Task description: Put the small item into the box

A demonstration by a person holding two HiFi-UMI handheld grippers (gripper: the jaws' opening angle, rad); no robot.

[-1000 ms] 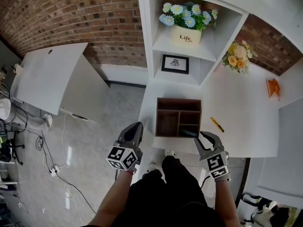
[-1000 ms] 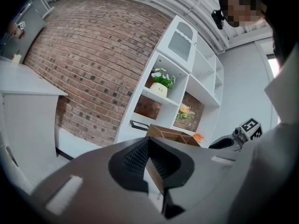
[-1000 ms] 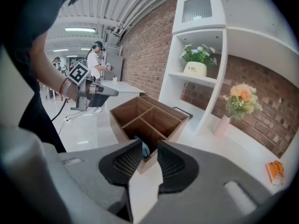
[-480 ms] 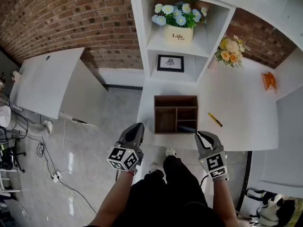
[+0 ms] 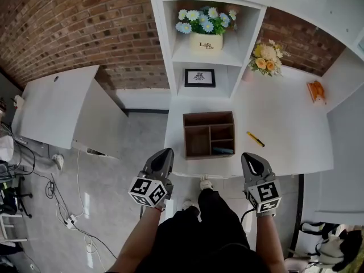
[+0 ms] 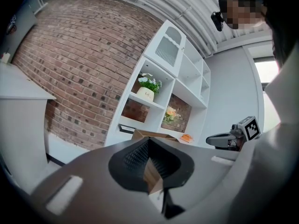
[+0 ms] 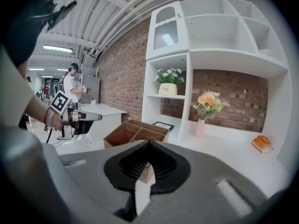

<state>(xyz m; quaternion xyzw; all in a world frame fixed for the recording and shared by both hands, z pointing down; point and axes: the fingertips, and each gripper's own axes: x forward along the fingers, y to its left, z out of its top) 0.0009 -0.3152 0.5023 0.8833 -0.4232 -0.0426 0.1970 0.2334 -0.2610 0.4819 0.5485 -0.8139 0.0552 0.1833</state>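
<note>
A brown wooden box [image 5: 196, 141] with open compartments stands near the front edge of the white table [image 5: 284, 147]. A small dark item [image 5: 223, 150] lies in its near right compartment. A yellow pen-like item [image 5: 254, 139] lies on the table to the right of the box. My right gripper [image 5: 249, 156] hovers over the table's front edge, just right of the box. Its jaws have just been closing and are now shut with nothing between them. My left gripper [image 5: 165, 152] is held off the table's left front corner, also shut and empty. The box [image 7: 135, 133] also shows in the right gripper view.
Behind the box stands a white shelf unit with a flower pot [image 5: 206, 41] and a framed picture [image 5: 199, 77]. A vase of flowers [image 5: 264, 58] and an orange object [image 5: 315, 90] sit at the back right. Another white table [image 5: 51, 104] stands to the left, and cables lie on the floor.
My right gripper has drawn back from the box's near right compartment and risen, and its jaws have gone from wide open to shut. The dark item stays in the compartment.
</note>
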